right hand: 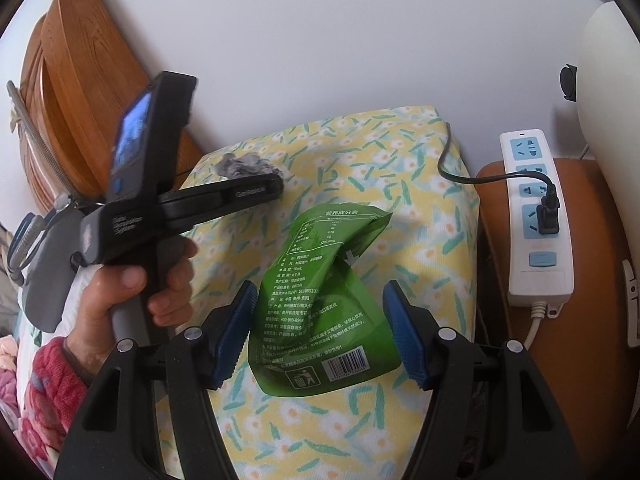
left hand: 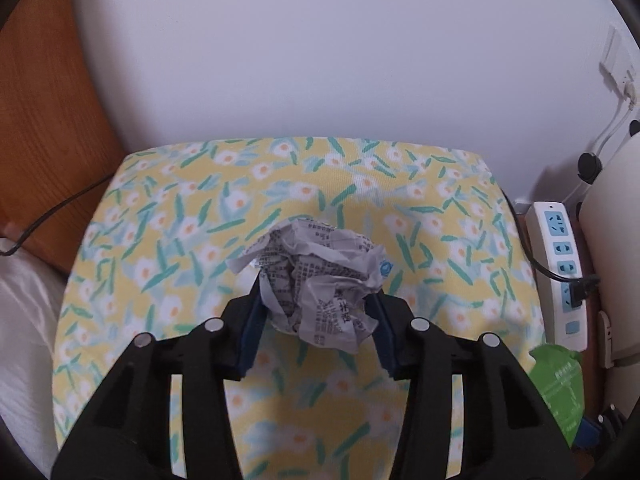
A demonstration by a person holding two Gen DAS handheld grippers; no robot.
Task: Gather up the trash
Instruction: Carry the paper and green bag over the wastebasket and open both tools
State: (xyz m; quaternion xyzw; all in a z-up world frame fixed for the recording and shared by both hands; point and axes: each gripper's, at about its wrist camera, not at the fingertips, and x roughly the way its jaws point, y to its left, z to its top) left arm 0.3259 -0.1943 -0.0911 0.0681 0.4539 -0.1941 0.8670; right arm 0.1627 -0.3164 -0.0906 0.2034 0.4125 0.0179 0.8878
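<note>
On the flowered cloth (left hand: 168, 264) that covers a small table lie two pieces of trash, well apart: a paper wad (left hand: 316, 280) toward the far left and a green pouch (right hand: 320, 304) nearer the right edge, beside a power strip (right hand: 536, 216) that sits off the cloth. Each tool takes the piece on its own side, which looks like the reason for the split.

At the wad, the left gripper (left hand: 316, 312) has its blue pads (left hand: 252, 328) drawn in against the paper's flanks, one on each side, so the paper bulges forward and above them. The wad is pinched low on its body, probably so the loose folds cannot slip out. Whether it has left the cloth I cannot tell; in the right view it appears to rest at the cloth's far corner, with the left tool's finger across it and a hand (right hand: 132, 292) gripping the handle below.

Over the pouch, the right gripper (right hand: 320, 332) stands at a middling width, its pads either side of the twisted lower half. The left pad lies at the pouch's edge and the right one looks just clear of it, so nothing is clamped there. That straddling pose suits a squeeze across the creased waist, where the film is bunched and easiest to catch. My judgement: first piece gripped, second lined up, none binned.
</note>
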